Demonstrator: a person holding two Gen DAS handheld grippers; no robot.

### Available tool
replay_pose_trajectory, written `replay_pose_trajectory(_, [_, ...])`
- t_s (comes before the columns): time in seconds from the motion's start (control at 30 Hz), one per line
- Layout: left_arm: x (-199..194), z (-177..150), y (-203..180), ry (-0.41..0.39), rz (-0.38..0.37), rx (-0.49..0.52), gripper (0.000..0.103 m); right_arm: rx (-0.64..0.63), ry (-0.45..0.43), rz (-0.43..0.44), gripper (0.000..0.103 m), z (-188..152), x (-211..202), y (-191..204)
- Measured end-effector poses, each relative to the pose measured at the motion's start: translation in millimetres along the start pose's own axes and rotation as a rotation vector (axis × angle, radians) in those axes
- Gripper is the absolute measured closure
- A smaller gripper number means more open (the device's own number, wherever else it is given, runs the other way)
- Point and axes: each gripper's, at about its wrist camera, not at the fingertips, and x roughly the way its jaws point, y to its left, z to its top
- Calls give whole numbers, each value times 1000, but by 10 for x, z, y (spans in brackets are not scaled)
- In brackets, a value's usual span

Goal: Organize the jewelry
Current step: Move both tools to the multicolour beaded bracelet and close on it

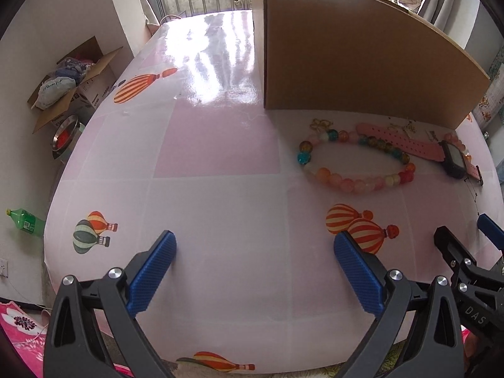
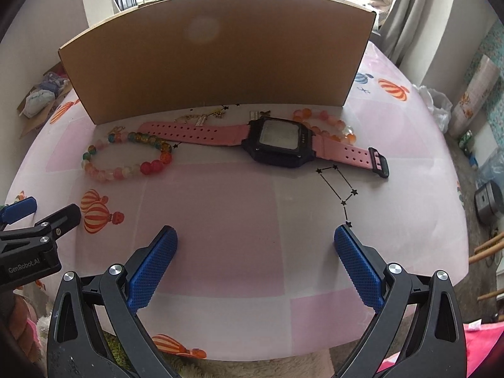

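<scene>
A multicoloured bead bracelet lies on the pink table; it also shows in the right wrist view. A pink-strapped watch with a black face lies right of it, also seen in the left wrist view. A second, orange-pink bead bracelet lies behind the watch. Small gold chains and clips lie by the cardboard box. My left gripper is open and empty, short of the bracelet. My right gripper is open and empty, short of the watch.
The tall cardboard box stands behind the jewelry. An open carton, a metal bowl and a green bottle are on the floor at left. A plastic bag lies beyond the table's right edge.
</scene>
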Motion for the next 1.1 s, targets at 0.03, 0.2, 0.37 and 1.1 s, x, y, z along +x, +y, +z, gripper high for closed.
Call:
replay_pose_trajectory(0.03, [2,0,5,-2,-6,1,4,-6,-5,3,8,-7,-2,1])
replay_pose_trajectory(0.2, [-15,-17,-12,-41,-20,33,4,-17,-42,37,8,-60,-19,-44])
replay_pose_trajectory(0.37, [-10,39,-19,-42,-35,78,4,-1,-58,111,8,-4,-104,-49])
replay_pose_trajectory(1.1, [122,528,-139,-122,-233,186,62,9,-13,379,82,597,101,357])
